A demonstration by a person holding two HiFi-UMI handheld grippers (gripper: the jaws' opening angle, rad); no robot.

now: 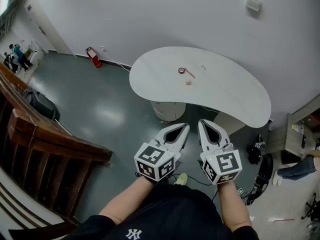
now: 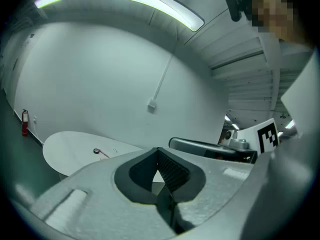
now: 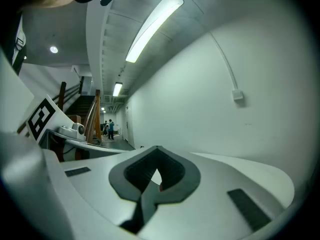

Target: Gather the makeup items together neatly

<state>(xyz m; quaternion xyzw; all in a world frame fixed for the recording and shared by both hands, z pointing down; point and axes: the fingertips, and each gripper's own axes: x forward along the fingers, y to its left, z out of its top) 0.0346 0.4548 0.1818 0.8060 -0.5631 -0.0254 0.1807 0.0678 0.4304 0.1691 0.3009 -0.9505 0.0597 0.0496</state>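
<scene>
- Right up close, two bare forearms (image 1: 125, 204) reached forward from a dark shirt, one tool in each hand, both held roughly level out in front of the body.
- The left gripper (image 1: 185, 127) was clenched. Its own view showed the ribbed pads meeting at the tip with nothing caught between them.
- The right gripper (image 1: 202, 122) sat just beside it, tips nearly side by side, and it was clenched too. Its view showed the jaws pressed together and empty.
- Both tools hung over the grey-green floor (image 1: 105, 109), short of the table and well apart from anything on it.
- Next out, the white kidney-shaped table (image 1: 230, 94) stood on a pale pedestal (image 1: 169, 110), with its near edge just past the gripper tips in the head view.
- And there were the makeup items, grouped loosely near the middle of the tabletop. A round dark item (image 1: 181, 70) touched or nearly touched a red stick (image 1: 190, 74).
- A small cream piece (image 1: 188, 82) stood just in front of that pair, nearer the person.
- A thin pale piece (image 1: 203, 67) lay off to their right, too small to identify.
- To the left, a wooden railing (image 1: 50, 139) ran alongside the floor.
- Against the far wall, a red fire extinguisher (image 1: 93, 57) stood on the floor, and a wall box (image 1: 253, 4) was mounted higher up.
</scene>
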